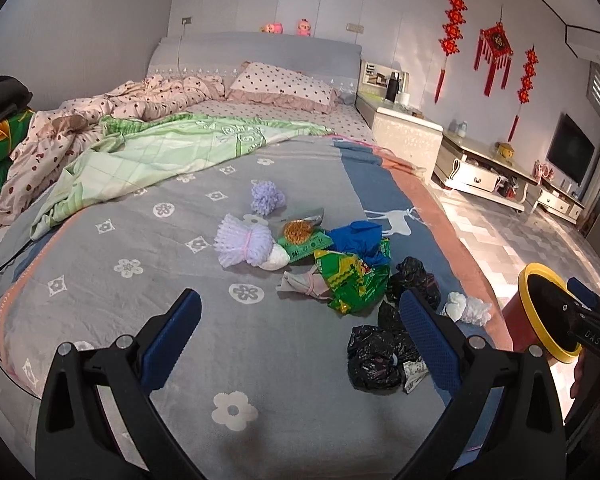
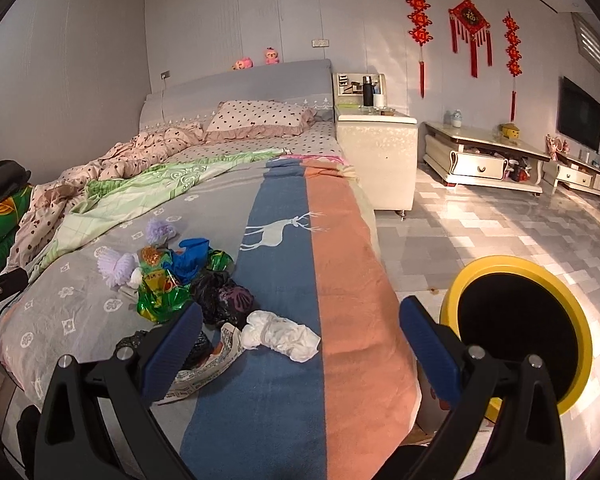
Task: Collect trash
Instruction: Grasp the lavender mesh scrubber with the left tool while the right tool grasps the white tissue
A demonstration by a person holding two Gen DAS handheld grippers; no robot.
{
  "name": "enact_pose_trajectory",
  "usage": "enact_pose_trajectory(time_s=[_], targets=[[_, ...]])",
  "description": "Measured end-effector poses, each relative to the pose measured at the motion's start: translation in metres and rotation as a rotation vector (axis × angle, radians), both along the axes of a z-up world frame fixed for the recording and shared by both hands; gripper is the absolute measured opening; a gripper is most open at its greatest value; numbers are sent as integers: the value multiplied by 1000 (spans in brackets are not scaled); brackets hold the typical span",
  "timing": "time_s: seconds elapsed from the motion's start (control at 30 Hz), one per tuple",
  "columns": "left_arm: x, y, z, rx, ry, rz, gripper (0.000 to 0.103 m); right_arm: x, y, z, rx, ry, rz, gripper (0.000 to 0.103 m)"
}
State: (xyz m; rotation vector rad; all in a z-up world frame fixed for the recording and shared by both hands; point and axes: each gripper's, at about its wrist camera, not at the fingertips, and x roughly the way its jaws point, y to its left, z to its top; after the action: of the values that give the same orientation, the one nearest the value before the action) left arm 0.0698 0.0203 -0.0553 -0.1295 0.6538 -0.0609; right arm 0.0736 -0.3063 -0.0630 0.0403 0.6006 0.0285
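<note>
Crumpled wrappers, black bags and a white wad lie heaped on the grey bedspread. Both the left gripper and right gripper hover spread, empty. A yellow-rimmed bin is partly cut off.

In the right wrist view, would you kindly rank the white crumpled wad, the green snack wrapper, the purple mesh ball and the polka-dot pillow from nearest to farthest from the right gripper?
From the right gripper:
1. White crumpled wad, on the blue stripe between the fingers.
2. Green snack wrapper, further left in the pile.
3. Purple mesh ball, behind the pile.
4. Polka-dot pillow, at the headboard.
</note>
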Motion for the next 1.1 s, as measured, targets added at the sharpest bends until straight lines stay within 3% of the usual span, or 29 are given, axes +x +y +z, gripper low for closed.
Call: enact_pose_trajectory(time_s=[0.2,0.53,0.73,0.9,1.1], targets=[[45,19,-30,43,77,46,95,27,8,-26,-127,54,56,95],[134,68,-69,70,173,158,95,72,0,-59,-84,139,87,95],[181,98,-83,9,185,172,95,89,1,-71,-49,172,147,95],[213,103,-102,-34,206,124,95,98,5,-79,-31,200,208,95],[224,95,-118,-119,206,63,95,105,11,-88,-45,233,241,89]])
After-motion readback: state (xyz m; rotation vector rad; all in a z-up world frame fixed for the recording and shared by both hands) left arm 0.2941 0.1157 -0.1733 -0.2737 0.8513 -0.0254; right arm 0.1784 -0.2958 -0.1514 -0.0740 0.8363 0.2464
